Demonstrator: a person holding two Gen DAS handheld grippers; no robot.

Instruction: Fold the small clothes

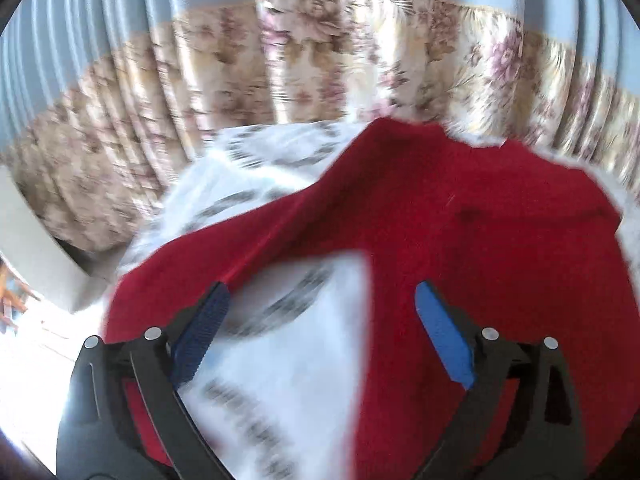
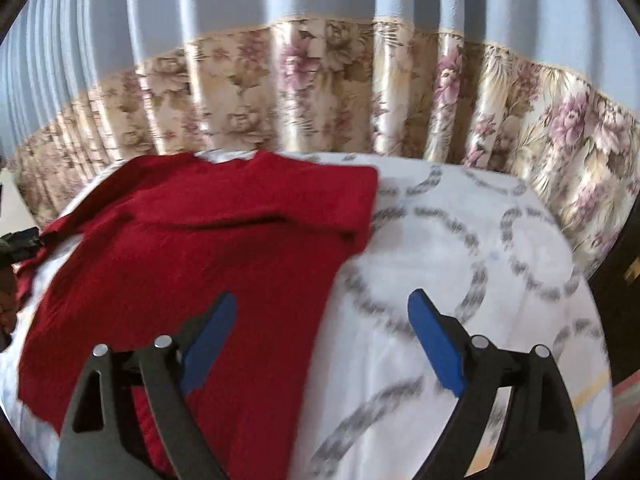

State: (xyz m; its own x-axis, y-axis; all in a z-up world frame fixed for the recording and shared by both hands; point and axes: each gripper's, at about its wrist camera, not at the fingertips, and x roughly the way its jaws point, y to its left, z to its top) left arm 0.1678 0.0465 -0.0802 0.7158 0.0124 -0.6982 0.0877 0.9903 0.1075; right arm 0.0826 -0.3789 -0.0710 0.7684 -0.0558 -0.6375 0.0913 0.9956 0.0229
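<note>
Two grippers are seen, each from its own wrist camera, and both are blurred. The left gripper (image 1: pixel 322 300) is held with its jaws wide, nothing pressed between the blue pads (image 1: pixel 442 336); bare sheet (image 1: pixel 288 360) shows in the gap. A red garment (image 1: pixel 460 232) is spread on the white, grey-ringed sheet, filling the left view from 9 o'clock round to 4 o'clock, with one strip running down past the left finger at 7 o'clock. The right gripper (image 2: pixel 322 304) is likewise held wide apart and empty. In the right view the garment (image 2: pixel 192 248) is laid from 12 o'clock down to 7 o'clock, a folded-over layer across its top, and the sheet (image 2: pixel 460 248) is left bare from 1 to 5 o'clock. A floral-and-blue curtain (image 2: pixel 320 92) is hung behind, at 12 o'clock.
</note>
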